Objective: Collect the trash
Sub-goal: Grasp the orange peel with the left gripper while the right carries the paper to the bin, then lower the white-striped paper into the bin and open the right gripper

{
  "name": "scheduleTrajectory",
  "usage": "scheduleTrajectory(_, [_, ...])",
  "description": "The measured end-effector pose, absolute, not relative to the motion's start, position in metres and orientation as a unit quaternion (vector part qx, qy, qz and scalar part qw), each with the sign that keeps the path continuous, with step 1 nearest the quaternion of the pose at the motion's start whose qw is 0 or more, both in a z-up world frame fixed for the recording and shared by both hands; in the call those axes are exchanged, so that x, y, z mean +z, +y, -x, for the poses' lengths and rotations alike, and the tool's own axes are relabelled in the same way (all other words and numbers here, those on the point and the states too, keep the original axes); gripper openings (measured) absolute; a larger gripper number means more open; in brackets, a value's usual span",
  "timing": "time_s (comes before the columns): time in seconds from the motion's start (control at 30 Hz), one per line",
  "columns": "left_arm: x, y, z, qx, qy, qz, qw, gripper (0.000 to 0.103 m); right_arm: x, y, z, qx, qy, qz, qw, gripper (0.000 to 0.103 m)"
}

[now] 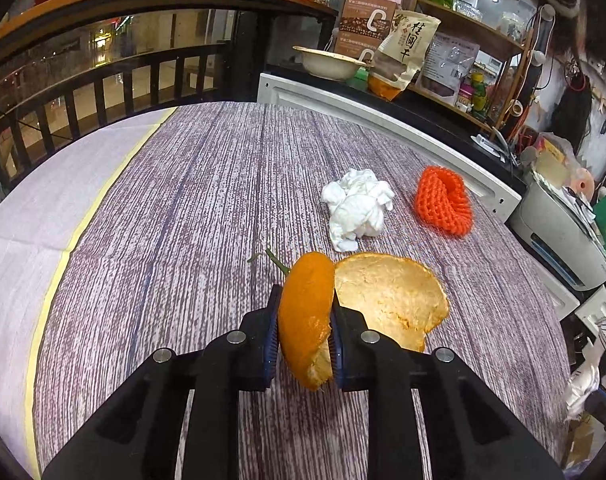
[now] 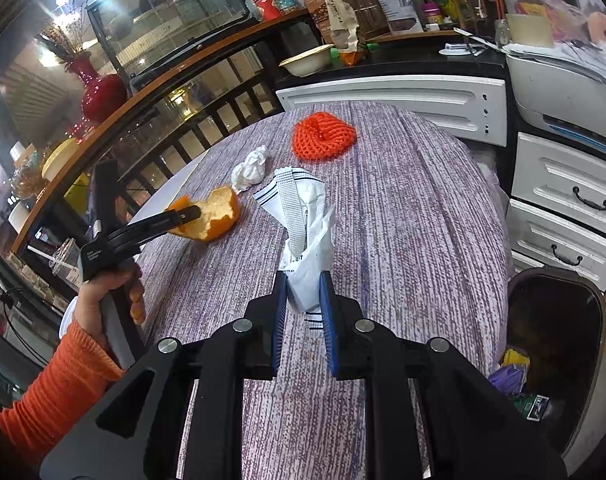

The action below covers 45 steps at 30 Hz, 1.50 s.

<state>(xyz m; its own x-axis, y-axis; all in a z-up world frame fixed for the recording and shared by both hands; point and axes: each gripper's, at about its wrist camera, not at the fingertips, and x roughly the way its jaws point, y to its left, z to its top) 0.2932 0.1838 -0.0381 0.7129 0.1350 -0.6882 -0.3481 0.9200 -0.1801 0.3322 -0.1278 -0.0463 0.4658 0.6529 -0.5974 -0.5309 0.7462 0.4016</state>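
We hold orange peel [image 1: 307,320] pinched in the left gripper [image 1: 305,344] above the table [image 1: 183,208]; the right gripper [image 2: 303,312] clamps a crumpled wrapper [image 2: 303,240] — keep both grips firm, swing over the bin [image 2: 559,320] before releasing.

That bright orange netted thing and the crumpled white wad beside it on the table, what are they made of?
The bright orange netted sleeve looks like soft foam mesh, matte, with open diamond holes and puffy strands, probably fruit packing. The crumpled white wad looks like tissue paper: thin, soft creases, no shine.
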Motion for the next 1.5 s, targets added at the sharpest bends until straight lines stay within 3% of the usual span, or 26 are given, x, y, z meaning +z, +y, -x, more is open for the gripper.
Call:
scheduleTrajectory(0.9, [0.001,0.046,-0.240,-0.025,0.309,0.108,0.945,0.021,-0.072,-0.288,-0.318,0.179,0.370,-0.150,0.899,0.018])
scheduleTrajectory(1.5, [0.014,-0.018,-0.246,-0.084,0.295,0.093,0.947,0.021,-0.210,-0.316,-0.368,0.071,0.491,-0.130,0.858,0.018])
